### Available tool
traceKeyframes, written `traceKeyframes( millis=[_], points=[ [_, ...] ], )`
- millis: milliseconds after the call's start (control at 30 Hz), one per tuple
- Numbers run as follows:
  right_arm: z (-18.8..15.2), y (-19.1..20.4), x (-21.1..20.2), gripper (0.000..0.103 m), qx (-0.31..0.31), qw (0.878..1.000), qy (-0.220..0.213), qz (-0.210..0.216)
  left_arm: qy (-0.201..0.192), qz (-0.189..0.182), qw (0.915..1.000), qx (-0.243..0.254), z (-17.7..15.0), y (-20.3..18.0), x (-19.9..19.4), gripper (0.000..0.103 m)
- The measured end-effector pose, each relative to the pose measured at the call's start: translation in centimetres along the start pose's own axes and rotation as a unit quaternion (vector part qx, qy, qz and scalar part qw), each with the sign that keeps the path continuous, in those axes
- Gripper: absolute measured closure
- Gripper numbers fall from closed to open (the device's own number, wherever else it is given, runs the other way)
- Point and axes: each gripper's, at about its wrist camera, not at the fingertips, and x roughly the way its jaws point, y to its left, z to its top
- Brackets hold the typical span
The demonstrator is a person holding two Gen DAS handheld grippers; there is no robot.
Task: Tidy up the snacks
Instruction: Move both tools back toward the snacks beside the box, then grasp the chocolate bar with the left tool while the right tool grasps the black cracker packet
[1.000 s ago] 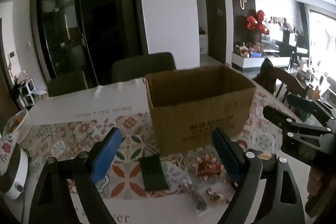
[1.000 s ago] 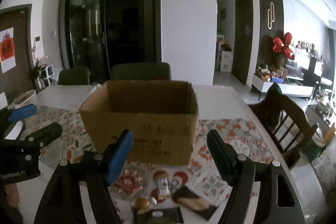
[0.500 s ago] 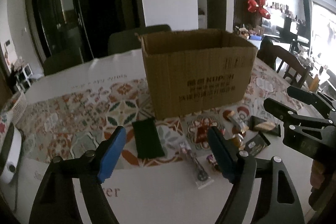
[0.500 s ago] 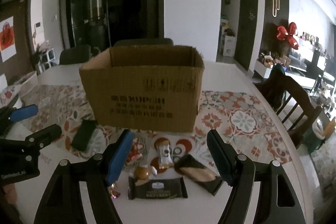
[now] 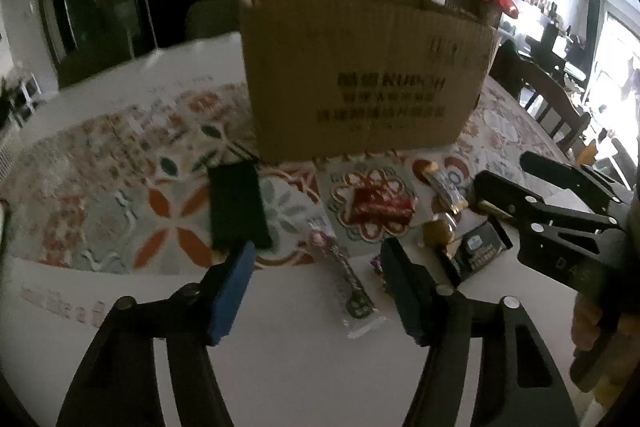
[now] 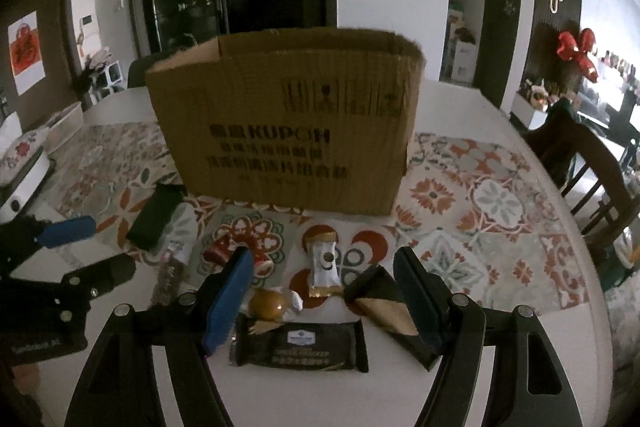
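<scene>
An open cardboard box (image 5: pixel 360 75) (image 6: pixel 288 131) stands on the patterned runner. Several snacks lie in front of it: a dark green packet (image 5: pixel 237 211) (image 6: pixel 156 215), a long clear-wrapped stick (image 5: pixel 344 279) (image 6: pixel 172 267), a red packet (image 5: pixel 380 209) (image 6: pixel 224 253), a white and gold bar (image 6: pixel 325 263), a round gold candy (image 6: pixel 267 303), a black bar (image 6: pixel 298 345) and a black-gold packet (image 6: pixel 384 303). My left gripper (image 5: pixel 320 291) is open above the stick. My right gripper (image 6: pixel 324 301) is open above the candy and the black bar.
The white table (image 6: pixel 460 95) carries a floral runner (image 6: pixel 492 195). A white appliance (image 6: pixel 20 171) and a basket (image 6: pixel 64 125) stand at the left. A wooden chair (image 6: pixel 588 163) stands at the right edge, dark chairs behind the box.
Both grippers have tilted down and moved closer to the table and the snacks. The box now looms higher in both views. Both stay open.
</scene>
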Motion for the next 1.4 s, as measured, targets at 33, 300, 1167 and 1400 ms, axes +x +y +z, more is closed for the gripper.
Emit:
traceKeyframes(
  millis=[33,300,1167,1400],
  points=[
    [0.0,0.0,0.2,0.030,0.001,1.000,0.003,0.003,0.005,-0.004,1.0000,-0.003,0.0,0.0,0.3,0.041],
    [0.1,-0.6,2.6,0.044,0.004,0.999,0.027,0.024,0.035,-0.011,0.9992,-0.019,0.1,-0.2,2.7,0.050],
    [-0.4,-0.5,7.9,0.080,-0.003,0.995,0.088,0.050,0.063,-0.011,0.9972,-0.037,0.5,0.2,6.3,0.078],
    [-0.6,-0.3,7.3,0.083,-0.008,0.995,0.082,0.049,0.057,-0.014,0.9978,-0.031,0.5,0.2,6.2,0.081]
  ],
)
